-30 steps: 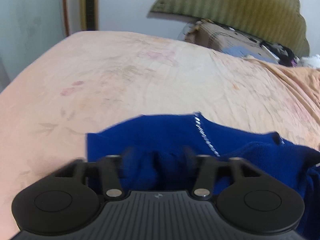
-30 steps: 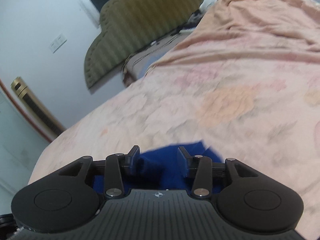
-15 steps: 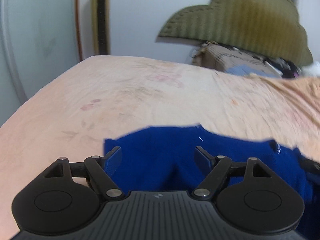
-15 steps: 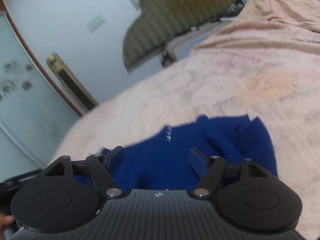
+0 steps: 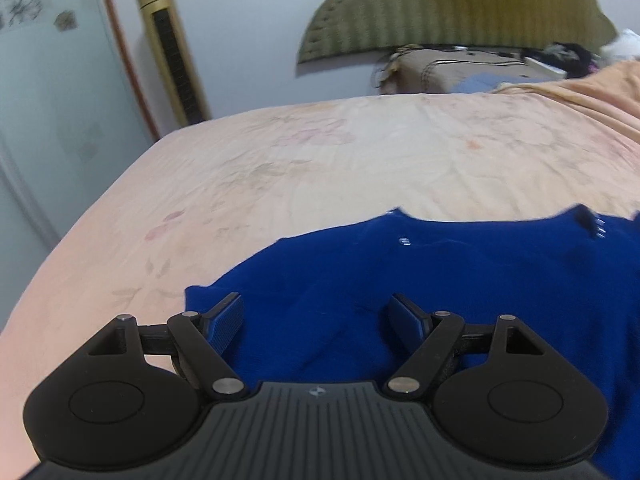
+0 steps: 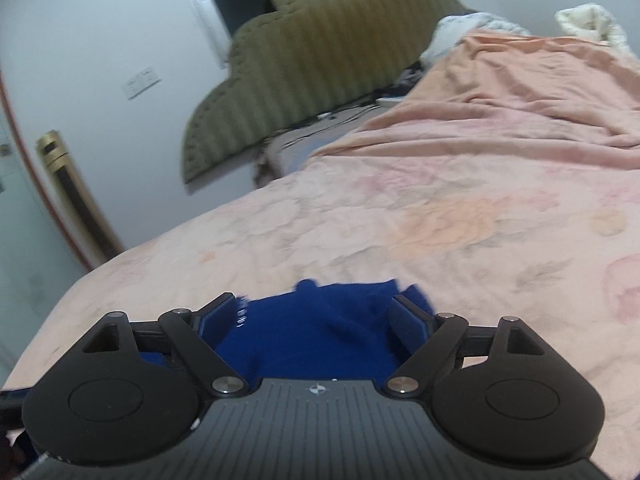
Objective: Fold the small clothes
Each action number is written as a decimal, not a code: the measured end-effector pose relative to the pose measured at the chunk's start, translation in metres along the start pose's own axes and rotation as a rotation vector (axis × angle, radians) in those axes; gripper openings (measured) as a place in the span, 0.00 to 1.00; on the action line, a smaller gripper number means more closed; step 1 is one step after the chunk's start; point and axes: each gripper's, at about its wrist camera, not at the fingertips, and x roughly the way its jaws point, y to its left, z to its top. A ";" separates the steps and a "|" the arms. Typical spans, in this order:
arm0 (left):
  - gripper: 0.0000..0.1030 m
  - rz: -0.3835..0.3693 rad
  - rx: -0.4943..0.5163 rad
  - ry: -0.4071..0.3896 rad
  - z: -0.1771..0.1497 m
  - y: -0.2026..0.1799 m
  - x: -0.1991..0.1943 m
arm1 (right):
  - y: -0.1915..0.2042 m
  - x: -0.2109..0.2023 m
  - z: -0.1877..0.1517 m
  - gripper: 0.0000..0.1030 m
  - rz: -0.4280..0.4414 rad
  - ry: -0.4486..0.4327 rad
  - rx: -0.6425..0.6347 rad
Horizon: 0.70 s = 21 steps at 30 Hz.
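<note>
A dark blue knit garment (image 5: 440,272) lies spread on the pink floral bed sheet (image 5: 320,168), with small silver studs near its far edge. My left gripper (image 5: 318,316) hovers over its left part, open, fingers wide apart and no cloth pinched between them. In the right wrist view a bunched part of the blue garment (image 6: 320,344) lies under my right gripper (image 6: 314,316). Its jaws are opening, and the fabric sits between the pads (image 6: 218,318) without being pressed.
An olive padded headboard (image 5: 460,4) stands at the far end with clutter below it. A gold tower fan (image 5: 172,52) and a frosted glass door stand off the bed's left edge. A rumpled peach blanket (image 6: 520,92) covers the far right of the bed.
Both grippers' jaws have spread from a narrow pinch on the blue fabric to wide apart. The garment has dropped flatter onto the sheet. Both views have rolled and shifted.
</note>
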 end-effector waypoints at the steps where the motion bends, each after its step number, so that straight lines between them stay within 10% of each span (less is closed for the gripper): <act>1: 0.77 0.004 -0.016 0.007 -0.001 0.003 0.004 | 0.002 0.001 -0.002 0.84 0.013 0.009 -0.025; 4: 0.85 0.017 -0.040 0.022 -0.006 0.007 0.014 | 0.015 0.003 -0.006 0.85 0.015 0.044 -0.113; 10: 0.88 0.050 -0.032 -0.016 -0.008 0.009 0.014 | 0.003 0.003 -0.005 0.87 -0.243 0.039 -0.139; 16: 0.88 0.056 -0.042 -0.025 -0.009 0.006 0.007 | 0.023 -0.014 -0.005 0.91 -0.115 -0.041 -0.211; 21: 0.88 0.038 -0.023 -0.042 -0.015 -0.002 -0.006 | 0.047 -0.001 -0.018 0.95 0.080 0.095 -0.305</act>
